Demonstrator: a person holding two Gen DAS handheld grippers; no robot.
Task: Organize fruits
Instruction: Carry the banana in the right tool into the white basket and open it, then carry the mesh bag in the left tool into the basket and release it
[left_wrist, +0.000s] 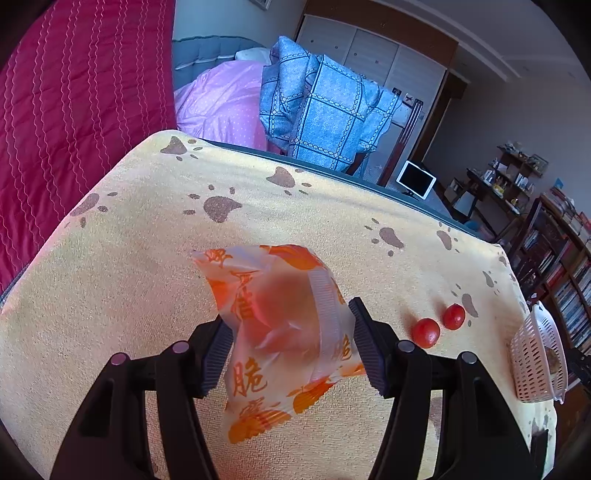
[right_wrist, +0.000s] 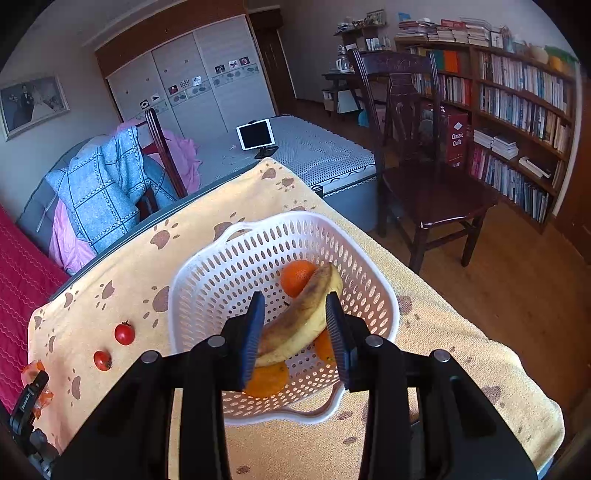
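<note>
My left gripper (left_wrist: 288, 314) is shut on a plastic bag with orange print (left_wrist: 280, 317); a round orange fruit shows through it, and it is lifted above the yellow paw-print towel (left_wrist: 147, 295). Two cherry tomatoes (left_wrist: 425, 332) (left_wrist: 453, 316) lie on the towel to its right. My right gripper (right_wrist: 295, 299) hangs inside the white perforated basket (right_wrist: 207, 266), its pads against a spotted banana (right_wrist: 299, 321). The banana lies across three oranges (right_wrist: 297, 277) (right_wrist: 266, 380) (right_wrist: 324, 347). The same tomatoes (right_wrist: 124, 333) (right_wrist: 102, 360) sit left of the basket.
The towel-covered table ends close behind and to the right of the basket (left_wrist: 539, 354). A dark wooden chair (right_wrist: 424, 184) stands off the table's right side, with a bookshelf (right_wrist: 517, 110) beyond. A bed (right_wrist: 314, 151) and a red quilt (left_wrist: 74, 110) lie past the far edge.
</note>
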